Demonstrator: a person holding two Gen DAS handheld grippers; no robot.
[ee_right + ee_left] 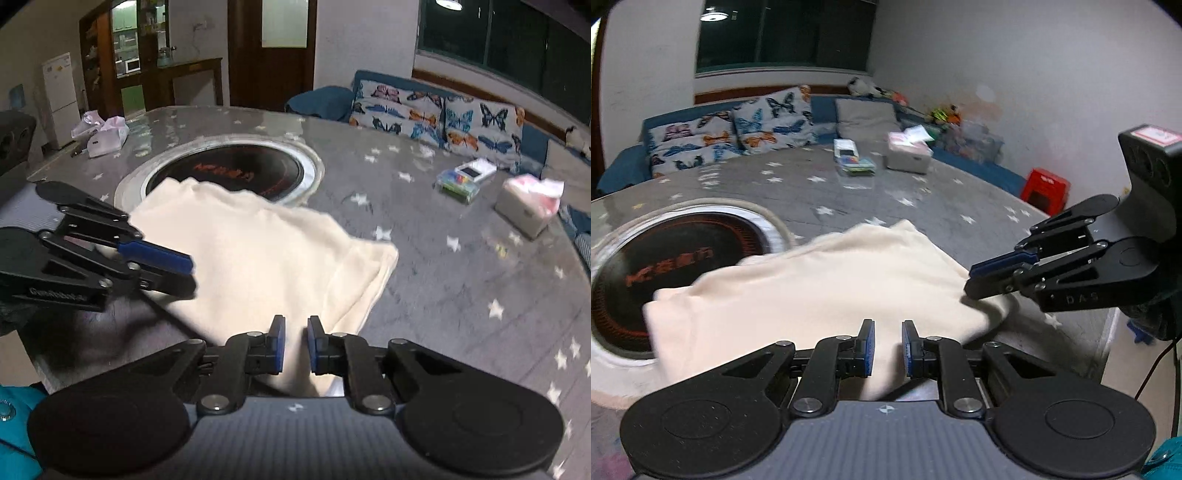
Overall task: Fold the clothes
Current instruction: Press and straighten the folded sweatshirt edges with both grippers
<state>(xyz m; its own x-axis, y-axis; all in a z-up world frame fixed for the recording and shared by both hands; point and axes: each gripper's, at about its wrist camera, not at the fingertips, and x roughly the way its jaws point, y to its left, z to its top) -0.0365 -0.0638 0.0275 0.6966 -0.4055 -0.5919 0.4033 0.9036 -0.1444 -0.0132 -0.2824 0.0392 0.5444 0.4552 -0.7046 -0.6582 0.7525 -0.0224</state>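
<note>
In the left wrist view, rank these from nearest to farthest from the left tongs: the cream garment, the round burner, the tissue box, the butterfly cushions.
1. Cream garment, lying right between the left tongs.
2. Round burner, set in the table to the left, partly under the garment.
3. Tissue box, far side of the table, slightly right.
4. Butterfly cushions, on the sofa behind the table, left.

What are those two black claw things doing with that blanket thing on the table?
A person is folding a cream cloth on a starry table. The left tool and the right tool each pinch the near edge of the cloth. It lies partly folded, with its far part over the round black cooktop in the table's middle.
</note>
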